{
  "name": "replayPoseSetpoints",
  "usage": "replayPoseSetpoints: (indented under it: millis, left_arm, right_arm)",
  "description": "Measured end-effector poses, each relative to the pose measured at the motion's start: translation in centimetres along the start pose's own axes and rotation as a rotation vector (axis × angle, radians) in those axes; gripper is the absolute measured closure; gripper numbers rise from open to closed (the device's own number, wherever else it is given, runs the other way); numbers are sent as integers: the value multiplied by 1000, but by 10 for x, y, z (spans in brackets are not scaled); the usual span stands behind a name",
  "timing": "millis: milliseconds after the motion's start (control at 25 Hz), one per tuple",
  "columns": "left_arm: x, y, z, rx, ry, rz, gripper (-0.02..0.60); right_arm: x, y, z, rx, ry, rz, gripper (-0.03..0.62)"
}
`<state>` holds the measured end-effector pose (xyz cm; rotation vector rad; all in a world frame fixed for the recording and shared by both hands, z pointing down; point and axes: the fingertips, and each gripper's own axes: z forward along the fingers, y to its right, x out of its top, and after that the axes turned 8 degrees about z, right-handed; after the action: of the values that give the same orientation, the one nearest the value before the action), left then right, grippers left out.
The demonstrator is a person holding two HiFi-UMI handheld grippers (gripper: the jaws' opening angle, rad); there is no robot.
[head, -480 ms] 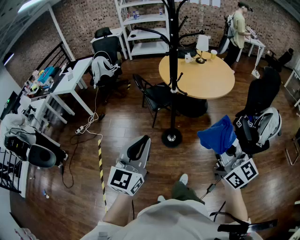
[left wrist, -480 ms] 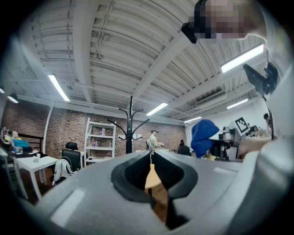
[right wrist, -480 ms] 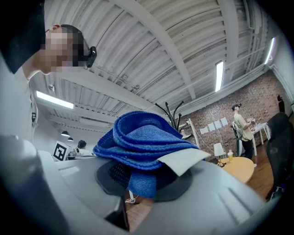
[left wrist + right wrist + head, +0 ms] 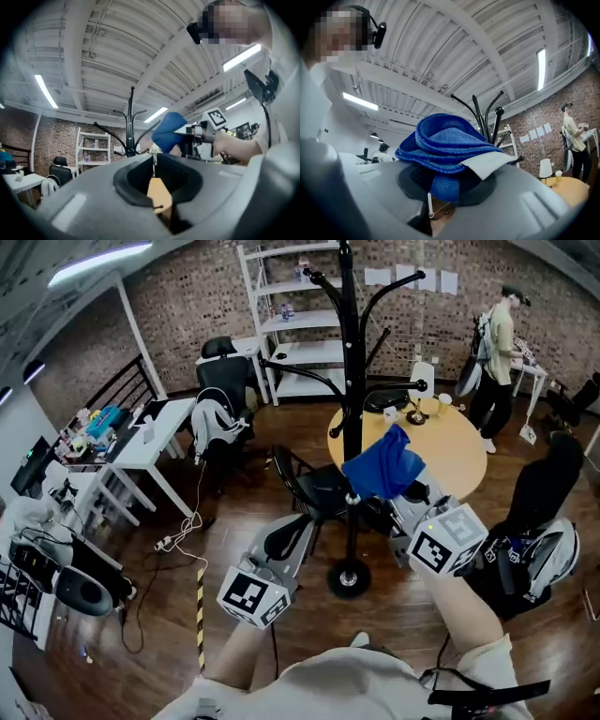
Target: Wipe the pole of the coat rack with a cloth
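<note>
Cloth [image 4: 380, 470], blue, bunched, pinched by right gripper [image 4: 399, 495], beside pole [image 4: 352, 362], left gripper [image 4: 286, 538] fingers together

right tongs [image 4: 397, 491] | raised and swung left with blue cloth [image 4: 382, 465] | cloth now at coat rack pole [image 4: 352, 381]

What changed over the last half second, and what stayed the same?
The right gripper carried the blue cloth up and leftward, from low on the right to the coat rack pole. The cloth now appears to meet the pole. The gripper stays shut on the cloth. The left gripper stays low, shut and empty.
</note>
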<state>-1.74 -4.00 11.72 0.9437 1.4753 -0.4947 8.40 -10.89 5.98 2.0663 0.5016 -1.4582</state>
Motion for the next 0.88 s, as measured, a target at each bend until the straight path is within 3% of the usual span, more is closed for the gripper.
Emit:
replayPoseSetpoints:
  millis: [240,480,640,800,880]
  left_arm:
    - [-7,-32,45,34,28,8,568]
    - [-27,-69,60,39,-2,-11,568]
    - [-23,-103,70,40,26,-11,568]
    - [-35,-123,80,15,10,-44,568]
    - [-42,-128,83,-3,-4,-53,568]
  right_arm:
    - [79,56,105,-93,115,24,503]
    - [108,84,142,-212,176,56,502]
    - [61,87,156,-238,80,29,502]
    - [-9,116,158,-297,-5,138,502]
    - [-17,119,156,-299,11,165,502]
